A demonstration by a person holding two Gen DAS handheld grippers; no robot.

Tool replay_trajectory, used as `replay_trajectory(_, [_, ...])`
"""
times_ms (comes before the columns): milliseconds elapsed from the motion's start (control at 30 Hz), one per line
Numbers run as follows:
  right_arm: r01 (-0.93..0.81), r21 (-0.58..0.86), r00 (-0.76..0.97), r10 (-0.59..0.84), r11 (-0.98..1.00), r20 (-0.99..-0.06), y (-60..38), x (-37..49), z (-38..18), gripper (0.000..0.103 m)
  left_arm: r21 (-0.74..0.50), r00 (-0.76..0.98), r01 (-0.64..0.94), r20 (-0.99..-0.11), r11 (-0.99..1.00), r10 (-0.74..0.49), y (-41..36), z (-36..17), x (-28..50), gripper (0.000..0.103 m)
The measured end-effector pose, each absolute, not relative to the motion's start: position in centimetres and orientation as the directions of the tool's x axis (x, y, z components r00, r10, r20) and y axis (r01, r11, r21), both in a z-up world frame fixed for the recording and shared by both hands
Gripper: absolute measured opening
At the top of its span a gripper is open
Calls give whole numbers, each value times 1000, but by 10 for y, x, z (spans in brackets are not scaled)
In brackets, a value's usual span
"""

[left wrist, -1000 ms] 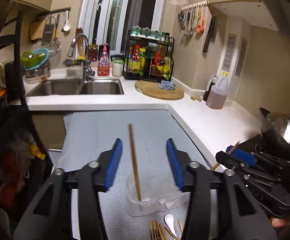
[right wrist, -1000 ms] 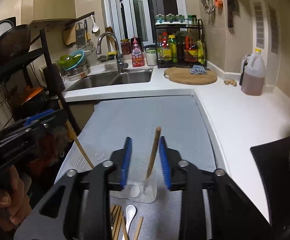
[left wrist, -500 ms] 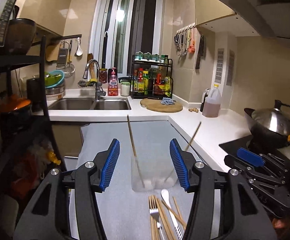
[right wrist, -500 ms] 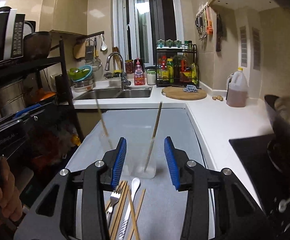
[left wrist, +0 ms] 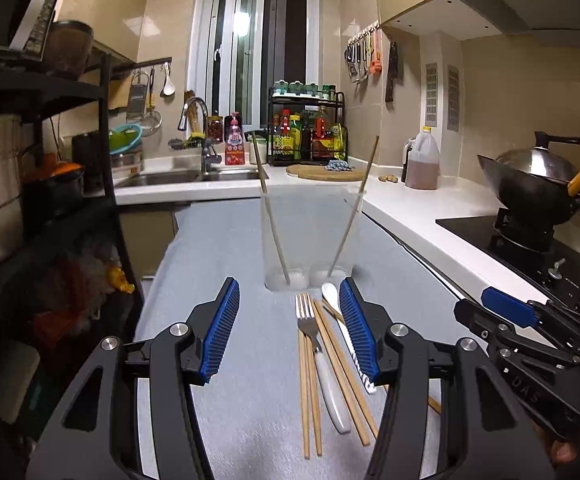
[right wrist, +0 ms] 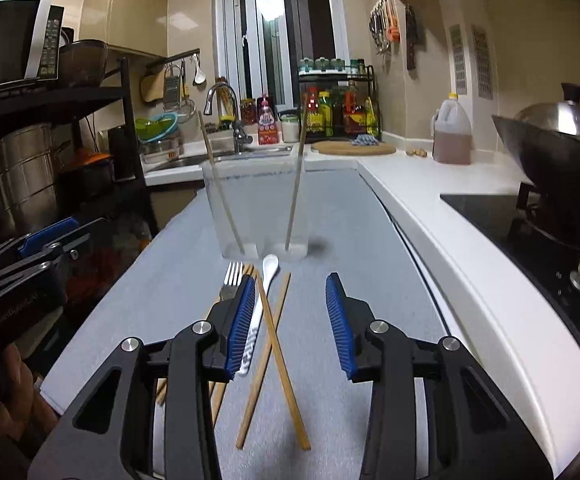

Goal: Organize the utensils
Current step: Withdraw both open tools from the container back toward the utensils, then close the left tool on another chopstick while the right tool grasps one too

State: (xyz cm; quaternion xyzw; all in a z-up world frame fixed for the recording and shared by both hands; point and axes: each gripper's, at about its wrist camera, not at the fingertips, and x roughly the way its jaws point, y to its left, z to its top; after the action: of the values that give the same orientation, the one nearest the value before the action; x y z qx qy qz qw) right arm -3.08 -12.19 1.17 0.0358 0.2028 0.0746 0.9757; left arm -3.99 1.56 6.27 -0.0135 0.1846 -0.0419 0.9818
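both grippers hang low over the grey mat (left wrist: 226, 248), each with its blue-padded jaws spread wide and nothing between them. left gripper (left wrist: 290, 330) sits above the near end of the mat, looking along it toward a clear plastic holder (left wrist: 309, 236) that stands upright further up the mat. the holder is split into two side-by-side compartments; one chopstick (left wrist: 272, 216) leans in the left compartment with its top tilted left, and a second chopstick (left wrist: 351, 216) leans in the right compartment with its top tilted right. both rise above the rim.

just in front of the holder, loose utensils lie flat on the mat: a fork (left wrist: 317, 344) with a white handle, tines pointing at the holder, a white spoon (left wrist: 329, 292) whose bowl is nearest the holder, and several wooden chopsticks (left wrist: 309, 380) lying lengthwise beside and under them. in the right wrist view, right gripper (right wrist: 291, 322) hovers over this pile; two of the loose chopsticks (right wrist: 274, 344) cross each other in an x between its fingers, the spoon (right wrist: 268, 266) lies just left of them, and the fork (right wrist: 232, 278) lies further left, partly hidden by the left finger.

white countertop (left wrist: 409, 208) borders the mat on the right, with a wok (left wrist: 537, 184) on the stove beyond it.
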Motion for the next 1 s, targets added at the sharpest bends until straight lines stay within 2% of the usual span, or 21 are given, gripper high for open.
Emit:
replay_trajectory(200, [-130, 107, 879, 165, 986, -447, -129, -37, -12, 36, -79, 865, 60, -494, 995, -91, 22, 19, -40, 52])
replay_trajectory(467, [-113, 116, 862, 156, 987, -483, -142, -39, -27, 36, -96, 857, 13, -512, 995, -61, 32, 6, -34, 52])
replay_trajectory(533, [-115, 126, 856, 162, 985, -490, -145, -39, -31, 33, -99, 852, 11, -520, 995, -62, 32, 3, -32, 52])
replay_trajectory(733, [-127, 132, 841, 177, 983, -511, -147, -39, -39, 24, -88, 847, 36, -526, 995, -78, 25, -1, -32, 39])
replay_trajectory(1000, [-133, 140, 834, 187, 981, -519, -146, -39, -44, 23, -83, 845, 49, -527, 995, -86, 22, -2, -32, 39])
